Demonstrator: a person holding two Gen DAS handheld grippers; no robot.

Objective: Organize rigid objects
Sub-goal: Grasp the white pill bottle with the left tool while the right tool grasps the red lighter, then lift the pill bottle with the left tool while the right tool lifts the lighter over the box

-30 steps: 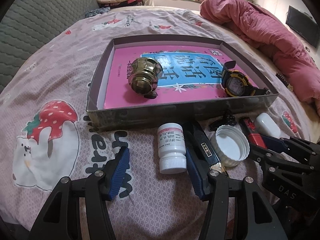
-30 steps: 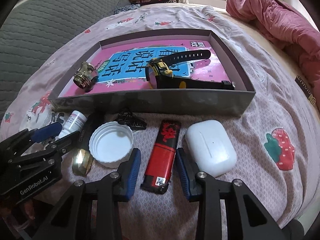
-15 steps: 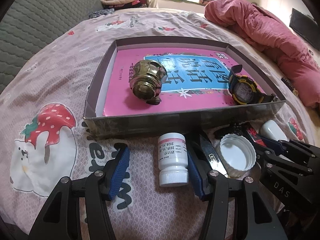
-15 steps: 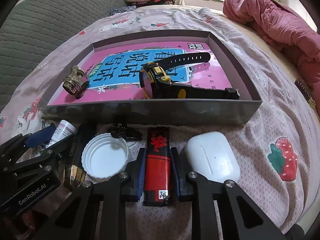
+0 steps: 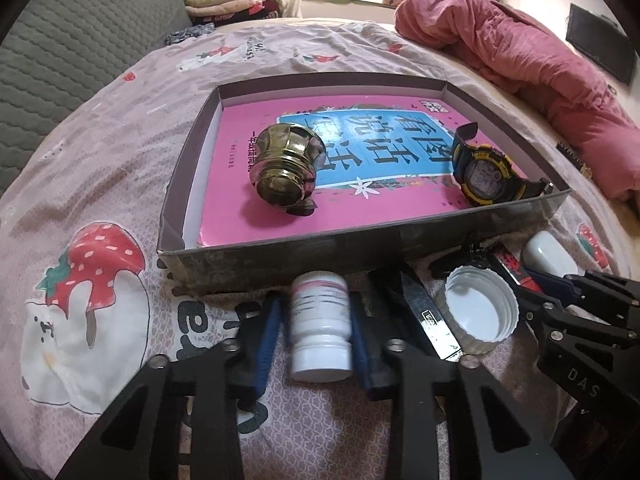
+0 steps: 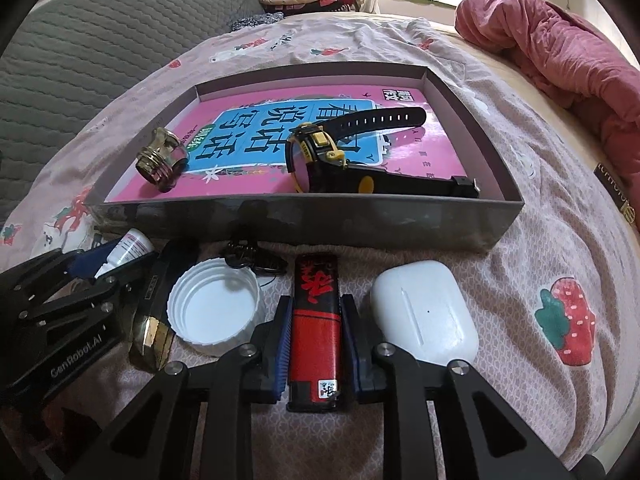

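Covering most of the room, a bed (image 5: 120, 128) wears a pink sheet printed with strawberries, a grey quilted headboard (image 6: 80, 40) on the far left and a red duvet (image 5: 520, 52) bunched far right. A shallow grey box (image 6: 360, 224) holds a pink book with large Chinese characters (image 5: 360, 148), a yellow-black watch (image 6: 320, 160) and a brass knob (image 5: 284, 168). Near it, the right gripper (image 6: 316, 332) pinches a red-and-black lighter (image 6: 316, 320); the left gripper (image 5: 316, 332), marked "GenRobot.AI", is closing on a white pill bottle (image 5: 320, 328), pads at its sides. Between them lie a white cap (image 6: 216, 308), an earbud case (image 6: 424, 312).
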